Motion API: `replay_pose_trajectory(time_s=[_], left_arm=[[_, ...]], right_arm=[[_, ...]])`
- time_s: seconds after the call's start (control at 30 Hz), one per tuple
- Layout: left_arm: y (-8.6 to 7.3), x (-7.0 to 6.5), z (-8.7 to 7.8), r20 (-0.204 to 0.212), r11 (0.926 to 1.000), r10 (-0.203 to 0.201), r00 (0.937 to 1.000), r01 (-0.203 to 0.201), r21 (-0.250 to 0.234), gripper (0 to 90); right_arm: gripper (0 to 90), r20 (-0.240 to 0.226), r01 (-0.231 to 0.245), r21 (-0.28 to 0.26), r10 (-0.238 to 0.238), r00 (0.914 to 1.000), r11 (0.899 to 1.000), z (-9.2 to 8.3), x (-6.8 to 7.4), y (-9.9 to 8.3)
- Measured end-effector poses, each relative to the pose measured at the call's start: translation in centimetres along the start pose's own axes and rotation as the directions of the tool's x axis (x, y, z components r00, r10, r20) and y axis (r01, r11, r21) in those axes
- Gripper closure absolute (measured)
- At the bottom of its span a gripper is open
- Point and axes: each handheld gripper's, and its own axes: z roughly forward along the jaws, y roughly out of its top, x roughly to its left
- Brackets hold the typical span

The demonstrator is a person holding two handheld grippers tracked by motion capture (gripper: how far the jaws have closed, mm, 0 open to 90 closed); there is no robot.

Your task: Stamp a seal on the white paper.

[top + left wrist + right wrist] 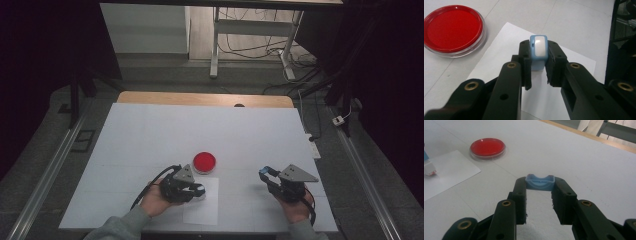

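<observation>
- A person sits at a white table (150, 130) and holds a black two-jaw gripper in each hand.
- The left gripper (539, 66) is clamped on a small stamp (538, 51). The stamp has a light blue body with a white oval panel on the face that shows in the left gripper view.
- The stamp stands upright over a white sheet of paper (574, 62) that lies flat on the table in front of the person. Its lower end, seen at the edge of the right gripper view, is white with a thin red underside, at or just above the paper; whether it touches cannot be told.
- The right gripper (539, 187) is clamped on a small light blue cap (540, 182). The cap is shallow and open, with a curved dip in its upper edge. It is held above bare table, well apart from the paper.
- A round, shallow clear dish (204, 162) sits on the table just beyond the paper, near the left gripper. It holds a flat red ink pad that reaches almost to its rim.
- In the high view the left hand (155, 200) is near the table's front edge by the paper, and the right hand (295, 205) is off to the right side.
- A strip of bare wood shows along the far edge of the table.
</observation>
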Motion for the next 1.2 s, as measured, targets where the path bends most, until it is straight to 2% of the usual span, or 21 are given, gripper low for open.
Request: replay_pose_trajectory(time_s=[0.5,1.13,1.2], left_arm=[[-0.02,-0.08,0.43,-0.002,0.9996,0.016,0.9999,-0.016,0.023,75.9],[-0.03,-0.21,0.88,0.001,0.999,-0.008,1.0,0.008,0.044,76.1],[0.06,-0.35,0.99,-0.011,0.9976,0.014,0.9998,-0.013,0.068,76.2]], right_arm=[[65.1,-0.001,-0.001,0.002,0.001,1.0,1.0,0.03,0.05,-0.02],[65.1,-0.001,-0.002,0.001,0.002,1.0,1.0,-0.05,0.03,-0.02],[65.1,-0.001,-0.001,0.001,0.001,1.0,1.0,-0.05,0.04,-0.01]])
